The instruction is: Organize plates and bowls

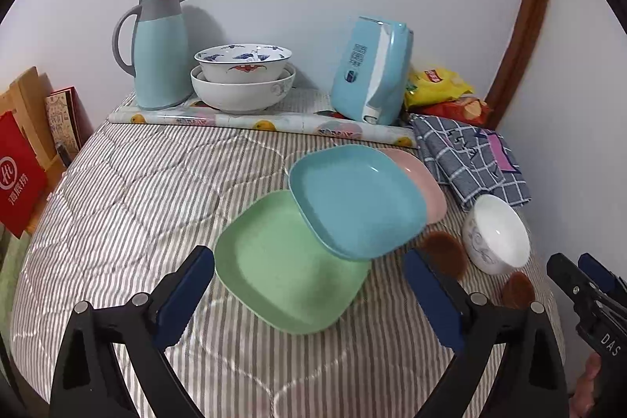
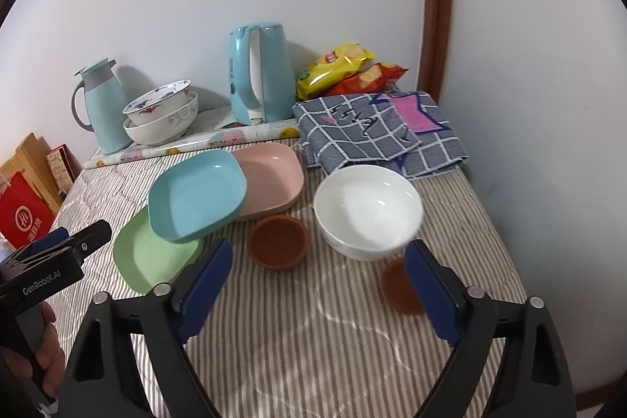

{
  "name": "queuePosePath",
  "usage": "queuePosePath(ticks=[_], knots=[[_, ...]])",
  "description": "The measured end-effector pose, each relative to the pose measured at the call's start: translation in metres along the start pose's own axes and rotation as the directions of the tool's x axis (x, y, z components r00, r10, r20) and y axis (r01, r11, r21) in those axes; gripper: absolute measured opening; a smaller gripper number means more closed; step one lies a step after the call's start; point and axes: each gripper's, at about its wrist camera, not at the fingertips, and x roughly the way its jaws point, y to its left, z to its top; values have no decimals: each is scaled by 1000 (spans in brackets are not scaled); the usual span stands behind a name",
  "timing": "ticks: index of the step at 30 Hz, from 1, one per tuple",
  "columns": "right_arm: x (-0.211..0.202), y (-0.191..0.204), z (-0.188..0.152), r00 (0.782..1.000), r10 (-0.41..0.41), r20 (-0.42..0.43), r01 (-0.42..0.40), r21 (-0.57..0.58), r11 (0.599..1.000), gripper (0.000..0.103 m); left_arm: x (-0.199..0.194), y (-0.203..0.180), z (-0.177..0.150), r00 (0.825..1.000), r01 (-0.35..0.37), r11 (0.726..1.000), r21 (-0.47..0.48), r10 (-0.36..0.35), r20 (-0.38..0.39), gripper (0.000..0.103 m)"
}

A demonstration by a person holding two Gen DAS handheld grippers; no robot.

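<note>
Three square plates overlap on the striped cloth: a green plate [image 1: 282, 261] lowest, a blue plate [image 1: 356, 198] tilted on it, and a pink plate [image 1: 423, 179] behind. My left gripper [image 1: 307, 257] is open just short of the green plate, holding nothing. A white bowl [image 2: 368, 210] stands to the right, with two small brown dishes [image 2: 279, 241] [image 2: 399, 285] in front of it. My right gripper [image 2: 319, 247] is open and empty in front of the bowl and dishes. Two patterned bowls [image 1: 243, 77] sit nested at the back.
A pale blue thermos jug [image 1: 156, 49] and a blue kettle [image 1: 372, 69] stand on a mat along the back wall. Snack bags [image 2: 337, 69] and a folded checked cloth [image 2: 376, 132] fill the back right corner. A red bag [image 1: 19, 171] leans at the left edge.
</note>
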Motion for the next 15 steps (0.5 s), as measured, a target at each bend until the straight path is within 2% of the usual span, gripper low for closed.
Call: queuePosePath(ticks=[3,6,13,15], knots=[[11,7,8,1000,8,-2,-8,-14,1000,82,10,5,9,1000,-1,1000,-5,1,-8,97],[22,16,15,1000,16,-15,-17,-37,999,71,18,7,15,1000,9,1000,-4,-9,-21,86],[51,33,24,997,47,-56,-49,-45,998,59,44,14,26,999,11,1000,-2,-11,-32,85],[61,38,26,996,47,-71,-51,-54,997,55,51,15,28,999,15,1000,-1,-15,-37,81]])
